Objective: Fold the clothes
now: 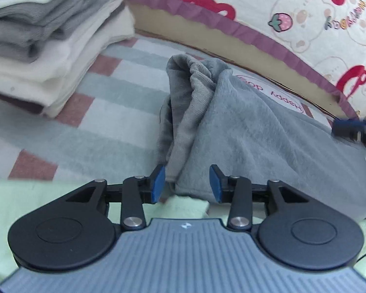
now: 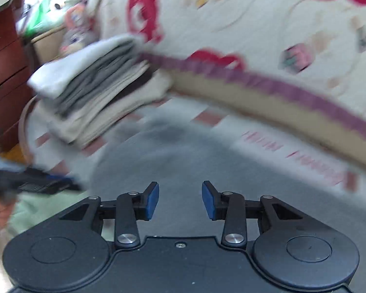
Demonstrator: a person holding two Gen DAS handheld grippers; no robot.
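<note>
A grey fleece garment (image 1: 256, 134) lies folded on the checked sheet (image 1: 97, 122), its left edge bunched into ridges and a white label with pink letters on its far side. My left gripper (image 1: 188, 183) is open just above the garment's near left corner, and its blue pads do not press the cloth. In the blurred right wrist view my right gripper (image 2: 180, 200) is open above the same grey garment (image 2: 183, 156), nothing between its pads. The right gripper's tip (image 1: 353, 128) shows at the garment's right edge in the left wrist view.
A stack of folded grey and cream clothes (image 1: 36, 36) (image 2: 92, 85) stands at the back left. A bear-print quilt (image 1: 305, 12) with a purple border runs along the back. A pale green cloth (image 1: 36, 200) lies at the near edge. Red wooden drawers (image 2: 2, 61) stand far left.
</note>
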